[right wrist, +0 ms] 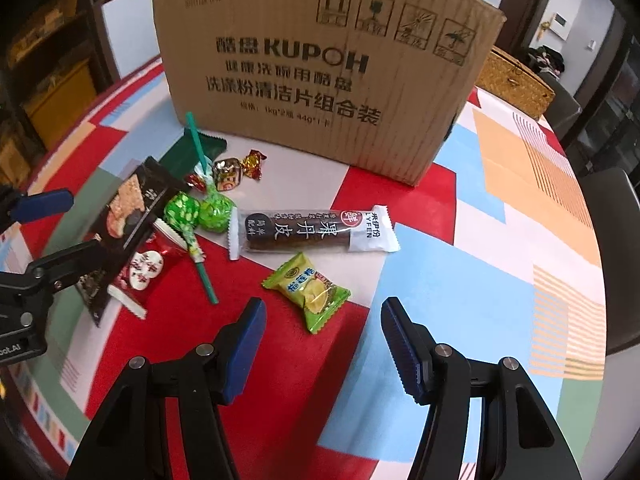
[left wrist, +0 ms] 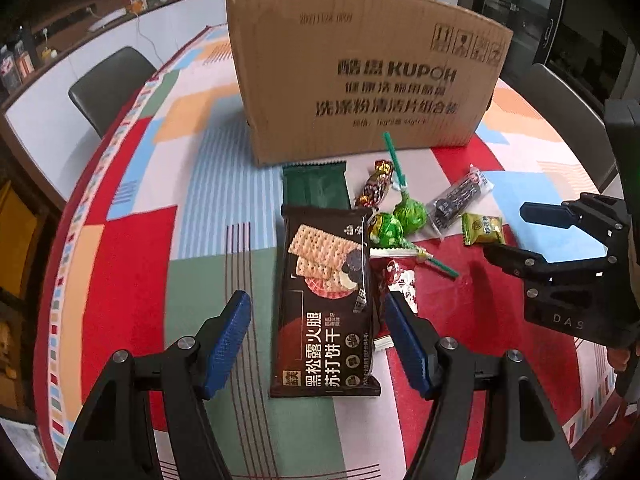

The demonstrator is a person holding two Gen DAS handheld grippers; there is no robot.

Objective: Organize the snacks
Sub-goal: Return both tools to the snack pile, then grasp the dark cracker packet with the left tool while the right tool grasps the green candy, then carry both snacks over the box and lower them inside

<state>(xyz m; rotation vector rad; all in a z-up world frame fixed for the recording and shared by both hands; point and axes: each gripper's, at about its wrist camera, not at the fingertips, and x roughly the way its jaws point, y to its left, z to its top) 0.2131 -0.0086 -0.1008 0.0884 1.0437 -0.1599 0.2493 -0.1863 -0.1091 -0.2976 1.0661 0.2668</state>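
Between your left fingers: left gripper point(left wrist: 316, 336) is gaping over the cracker pack point(left wrist: 326, 300)
Right gripper point(right wrist: 322, 338): gaping, green candy point(right wrist: 308, 290) lying just ahead
Box point(left wrist: 360, 68): reading KUPOH

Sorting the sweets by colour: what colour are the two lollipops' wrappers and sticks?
Green lollipops: shiny green wrappers, plain green sticks; clearest in the right wrist view.
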